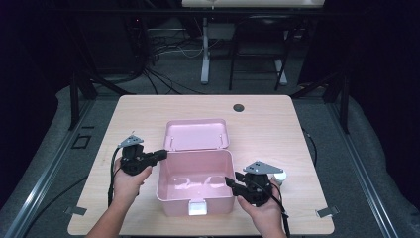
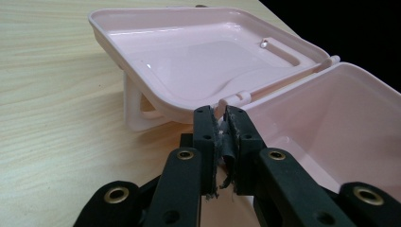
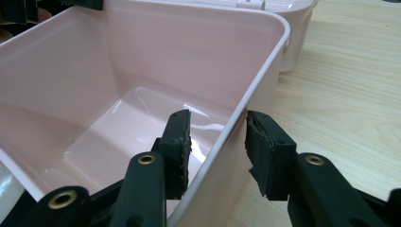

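Note:
An open pink plastic box (image 1: 171, 208) stands mid-table, its lid (image 1: 197, 134) folded back flat behind it and its inside empty. My left gripper (image 1: 162, 153) is at the box's back left corner. In the left gripper view its jaws (image 2: 221, 116) are nearly together, pinching the thin rim just below the hinge and the lid (image 2: 198, 52). My right gripper (image 1: 229, 181) is at the box's right side. In the right gripper view its jaws (image 3: 217, 123) straddle the right wall (image 3: 227, 142), one pad inside and one outside, with a gap on each side.
A small white round object (image 1: 280, 175) lies on the table just right of my right gripper. The box has a white latch (image 1: 197, 207) on its front. A dark round hole (image 1: 238, 107) sits near the table's far edge. Bare wood surrounds the box.

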The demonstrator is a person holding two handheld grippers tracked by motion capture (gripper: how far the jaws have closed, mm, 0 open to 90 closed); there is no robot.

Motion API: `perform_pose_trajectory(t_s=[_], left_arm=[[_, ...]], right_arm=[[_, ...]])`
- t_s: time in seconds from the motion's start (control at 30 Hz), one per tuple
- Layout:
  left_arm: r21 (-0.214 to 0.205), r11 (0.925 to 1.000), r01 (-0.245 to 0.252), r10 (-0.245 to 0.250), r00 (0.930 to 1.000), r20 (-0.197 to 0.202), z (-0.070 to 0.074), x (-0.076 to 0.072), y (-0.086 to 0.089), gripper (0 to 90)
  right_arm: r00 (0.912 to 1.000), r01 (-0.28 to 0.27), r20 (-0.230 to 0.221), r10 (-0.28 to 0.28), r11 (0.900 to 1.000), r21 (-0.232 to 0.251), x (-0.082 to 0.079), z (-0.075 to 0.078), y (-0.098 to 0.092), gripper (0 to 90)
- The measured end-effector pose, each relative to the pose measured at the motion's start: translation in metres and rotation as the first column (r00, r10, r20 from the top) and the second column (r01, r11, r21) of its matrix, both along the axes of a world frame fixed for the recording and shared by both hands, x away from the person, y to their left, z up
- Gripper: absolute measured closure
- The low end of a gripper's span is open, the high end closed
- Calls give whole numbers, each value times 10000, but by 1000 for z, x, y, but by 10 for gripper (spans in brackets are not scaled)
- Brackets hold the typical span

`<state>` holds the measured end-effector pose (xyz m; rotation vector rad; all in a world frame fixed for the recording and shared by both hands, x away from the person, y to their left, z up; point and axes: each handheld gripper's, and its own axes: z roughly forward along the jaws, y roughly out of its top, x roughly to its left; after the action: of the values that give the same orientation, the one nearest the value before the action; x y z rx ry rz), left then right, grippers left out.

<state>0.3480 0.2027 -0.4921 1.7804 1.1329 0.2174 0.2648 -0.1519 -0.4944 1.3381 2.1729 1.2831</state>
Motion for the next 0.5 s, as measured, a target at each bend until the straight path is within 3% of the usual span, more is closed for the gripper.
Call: perform_pose_trajectory(t_s=[0.23, 0.5], left_arm=[[-294, 9993, 222, -220, 9997, 89, -3, 7, -4, 832], [-254, 9994, 234, -230, 9996, 167, -2, 6, -6, 825]], right_arm=[[9996, 235, 184, -231, 9996, -184, -6, -1, -1, 609], [9993, 219, 307, -206, 9989, -424, -13, -4, 1, 599]])
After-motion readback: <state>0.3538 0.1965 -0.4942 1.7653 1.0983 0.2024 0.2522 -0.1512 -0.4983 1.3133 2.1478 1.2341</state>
